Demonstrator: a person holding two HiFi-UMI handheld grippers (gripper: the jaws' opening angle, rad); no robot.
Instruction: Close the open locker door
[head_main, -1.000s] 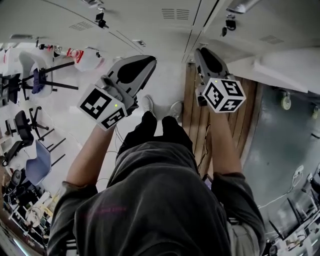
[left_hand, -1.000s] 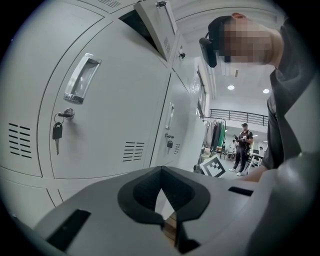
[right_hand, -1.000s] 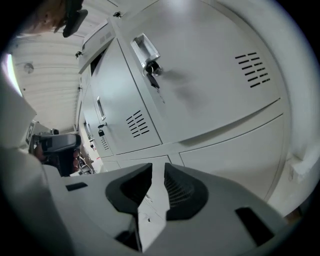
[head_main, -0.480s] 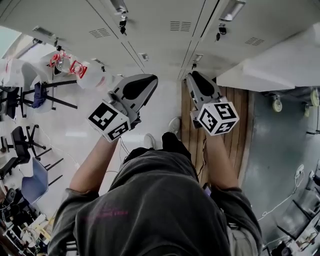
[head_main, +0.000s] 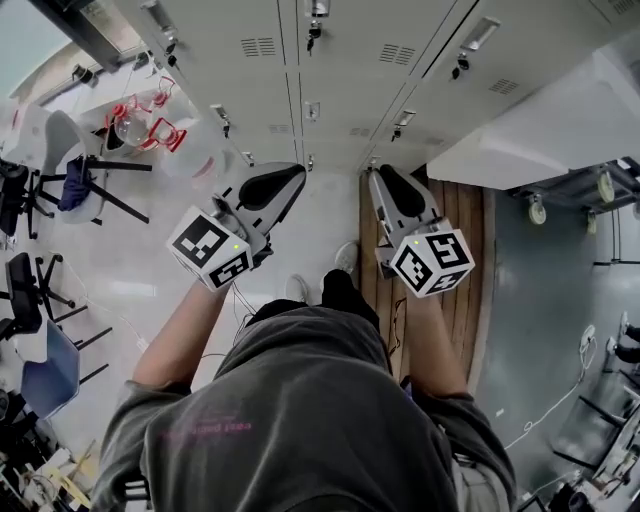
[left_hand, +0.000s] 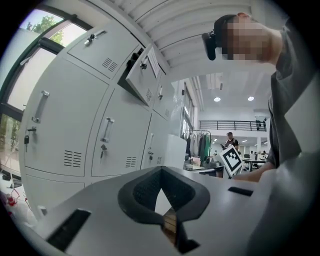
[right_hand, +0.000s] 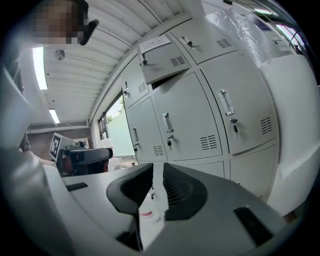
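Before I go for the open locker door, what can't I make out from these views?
Inside the locker: only a dark gap shows behind the ajar open locker door, in the left gripper view and the right gripper view.
Print on the paper sheet on that door: too small in both gripper views.
Head view: that door lies beyond the top edge; only lower lockers show.
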